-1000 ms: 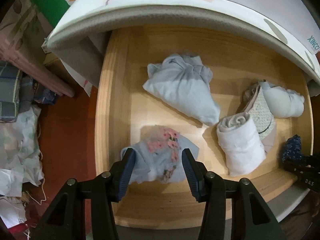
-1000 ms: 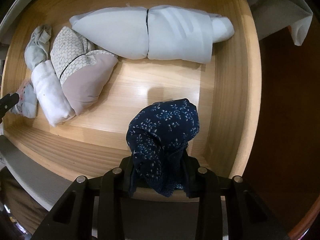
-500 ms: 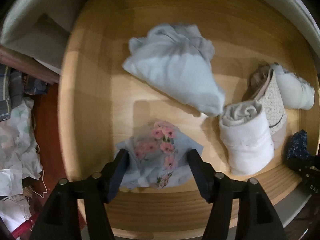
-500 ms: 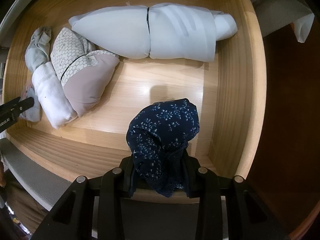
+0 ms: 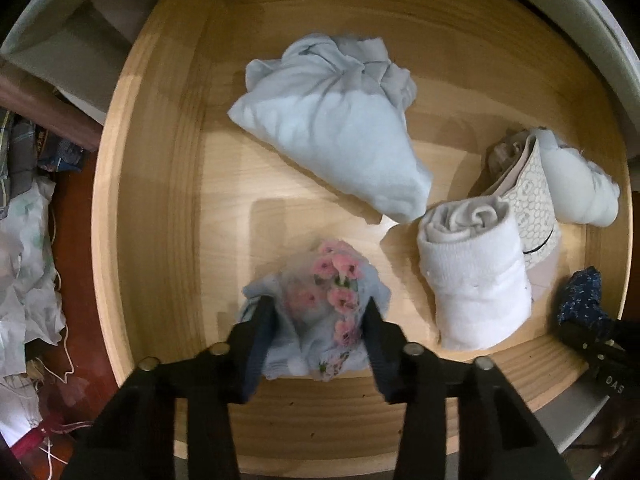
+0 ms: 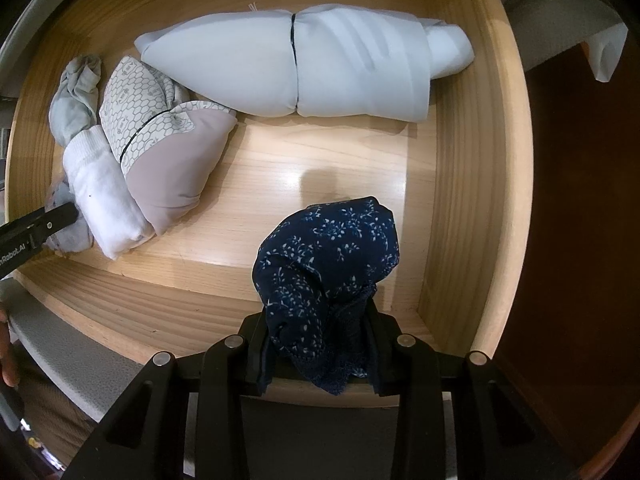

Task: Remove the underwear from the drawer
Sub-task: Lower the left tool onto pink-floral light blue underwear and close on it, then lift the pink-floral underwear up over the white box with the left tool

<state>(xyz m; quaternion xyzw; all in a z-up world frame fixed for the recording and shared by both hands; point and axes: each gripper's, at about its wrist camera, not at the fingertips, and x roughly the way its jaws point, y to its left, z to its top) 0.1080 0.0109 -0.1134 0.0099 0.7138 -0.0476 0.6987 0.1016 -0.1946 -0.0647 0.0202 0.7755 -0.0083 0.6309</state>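
The wooden drawer (image 5: pixel 152 208) is open. My left gripper (image 5: pixel 318 312) is shut on a light blue underwear with pink flowers (image 5: pixel 320 300) at the drawer's front left; the cloth bulges between the fingers. My right gripper (image 6: pixel 320 320) is shut on a navy floral underwear (image 6: pixel 328 264) and holds it above the drawer floor at the front right. That navy piece also shows at the right edge of the left wrist view (image 5: pixel 580 296). The left gripper's finger shows at the left edge of the right wrist view (image 6: pixel 36 232).
In the drawer lie a pale blue bundle (image 5: pixel 340 140), a rolled white cloth (image 5: pixel 476 276), a honeycomb-print beige piece (image 6: pixel 164 152) and a long white roll with a black band (image 6: pixel 304 64). Crumpled cloth and clutter (image 5: pixel 28 260) lie left of the drawer on the dark floor.
My left gripper has moved forward over the flowered underwear and closed on it, bunching the cloth. My right gripper has held the navy underwear almost still.
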